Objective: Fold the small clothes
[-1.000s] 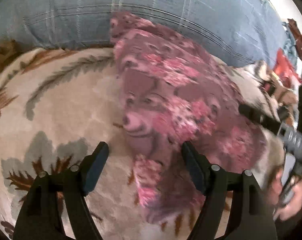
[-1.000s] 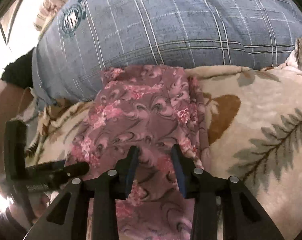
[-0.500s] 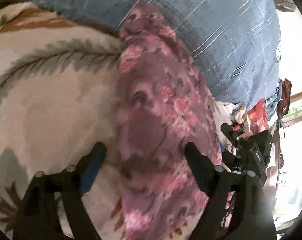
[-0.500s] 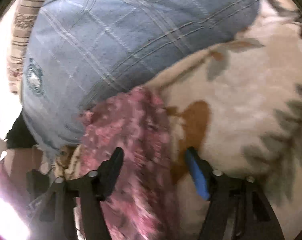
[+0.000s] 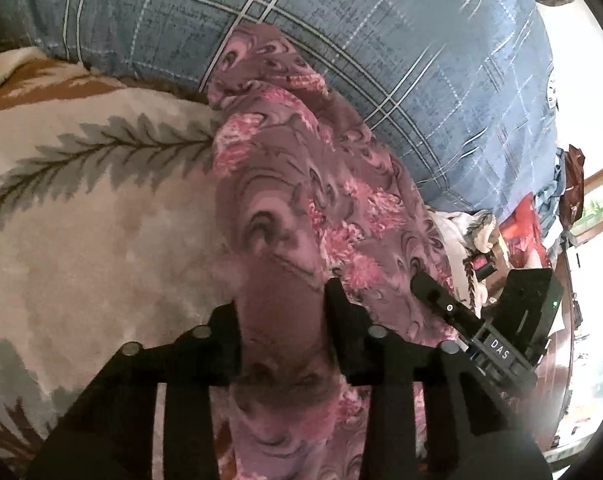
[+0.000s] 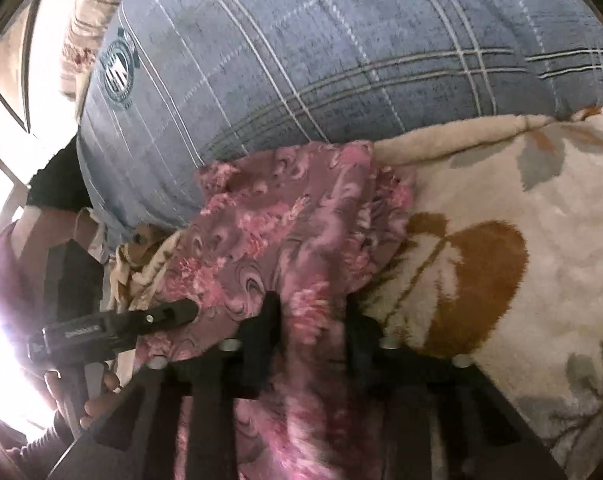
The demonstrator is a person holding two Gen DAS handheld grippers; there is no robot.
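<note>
Both tongs are closing on the same garment. Left tongs have a ridge of the purple floral cloth bunched between their black fingers, the fabric filling the gap from one finger to the other. Right tongs straddle another gathered fold of that cloth, and here too the fabric fills the space between the fingers; blur along the near part of the fold makes the contact at the pads hard to read exactly.

Lying in a long narrow strip, the cloth rests on a cream fleece blanket printed with grey fern leaves and brown patches. Its far end runs up against a blue plaid pillow, touching it. In the right wrist view the pillow shows a round crest badge near its left end.

Each camera catches the other tool: the right tongs appear at the cloth's right edge in the left wrist view, and the left tongs reach in from the left in the right wrist view, with the person's hand gripping the handle below.
</note>
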